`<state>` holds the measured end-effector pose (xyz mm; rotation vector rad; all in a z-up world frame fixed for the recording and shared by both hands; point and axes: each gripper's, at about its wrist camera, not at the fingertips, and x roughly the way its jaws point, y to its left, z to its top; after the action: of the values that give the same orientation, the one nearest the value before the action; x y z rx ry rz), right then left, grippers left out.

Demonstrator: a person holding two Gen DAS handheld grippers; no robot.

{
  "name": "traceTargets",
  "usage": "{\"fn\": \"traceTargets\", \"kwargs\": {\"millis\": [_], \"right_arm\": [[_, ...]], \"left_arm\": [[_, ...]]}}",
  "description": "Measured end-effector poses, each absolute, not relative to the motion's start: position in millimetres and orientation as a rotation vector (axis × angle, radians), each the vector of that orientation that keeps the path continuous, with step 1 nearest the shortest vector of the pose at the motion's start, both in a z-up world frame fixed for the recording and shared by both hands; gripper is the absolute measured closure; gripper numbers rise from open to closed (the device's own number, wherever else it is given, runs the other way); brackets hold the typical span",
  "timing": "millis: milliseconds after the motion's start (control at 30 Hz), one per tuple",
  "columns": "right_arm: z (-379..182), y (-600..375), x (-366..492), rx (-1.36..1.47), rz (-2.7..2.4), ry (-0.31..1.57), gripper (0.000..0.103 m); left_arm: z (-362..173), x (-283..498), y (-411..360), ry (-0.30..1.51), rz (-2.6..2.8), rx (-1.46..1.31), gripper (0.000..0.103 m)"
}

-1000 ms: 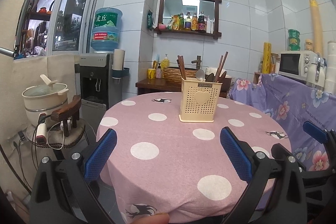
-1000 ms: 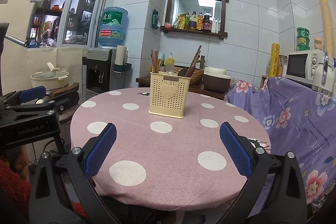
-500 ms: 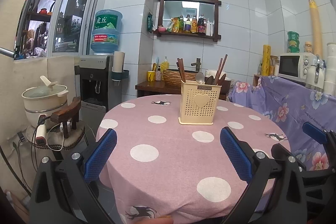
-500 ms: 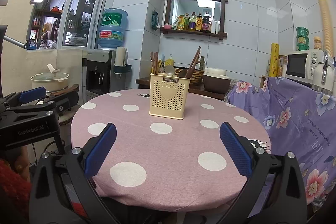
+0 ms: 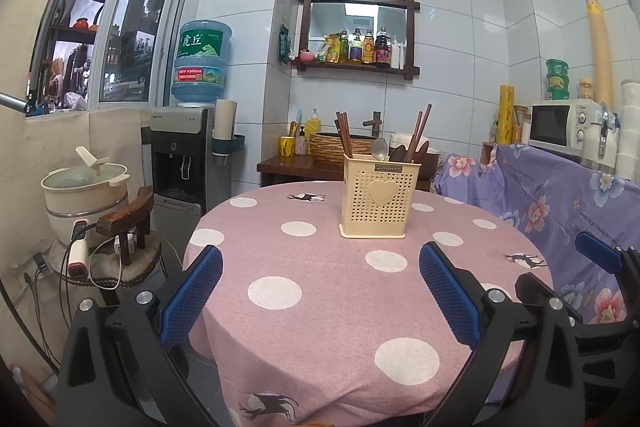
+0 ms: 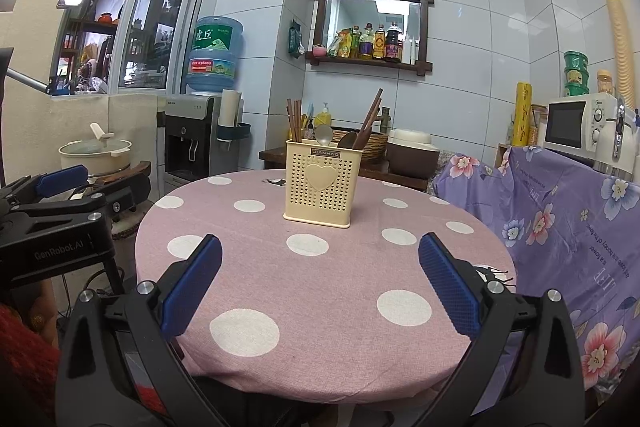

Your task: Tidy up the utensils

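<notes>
A cream perforated utensil caddy with a heart on its front stands upright near the far side of the round pink polka-dot table. Brown chopsticks stick up at its left; a metal spoon and dark wooden utensils lean at its right. My left gripper is open over the table's near left edge, holding nothing. My right gripper is open too, well short of the caddy, empty.
A purple floral cloth drapes furniture right of the table, with a microwave on top. At left stand a water dispenser, a pot and a chair. A sink counter sits behind the table.
Both views have drifted slightly upward, so the caddy and table sit a little lower in frame. Both grippers stay open and empty.
</notes>
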<state>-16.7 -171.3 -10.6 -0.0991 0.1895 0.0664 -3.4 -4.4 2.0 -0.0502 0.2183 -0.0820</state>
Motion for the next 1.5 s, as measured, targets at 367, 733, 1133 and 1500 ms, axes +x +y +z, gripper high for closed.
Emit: {"fn": "traceTargets", "kwargs": {"millis": [367, 733, 1133, 1500], "right_arm": [[-10.6, -170.4, -16.6, -0.100, 0.066, 0.192, 0.006], [-12.6, -171.1, -15.5, -0.093, 0.068, 0.194, 0.006], [-13.2, -170.0, -14.9, -0.092, 0.068, 0.202, 0.006], [-10.2, -170.6, -17.3, -0.091, 0.060, 0.202, 0.006]], "left_arm": [[2.6, -4.5, -4.0, 0.221, -0.084, -0.048, 0.005], [3.1, -4.5, -3.5, 0.224, -0.071, -0.043, 0.005], [3.1, -0.3, -1.2, 0.253, -0.079, -0.056, 0.005], [4.1, 0.3, 1.6, 0.259, -0.073, -0.060, 0.005]]}}
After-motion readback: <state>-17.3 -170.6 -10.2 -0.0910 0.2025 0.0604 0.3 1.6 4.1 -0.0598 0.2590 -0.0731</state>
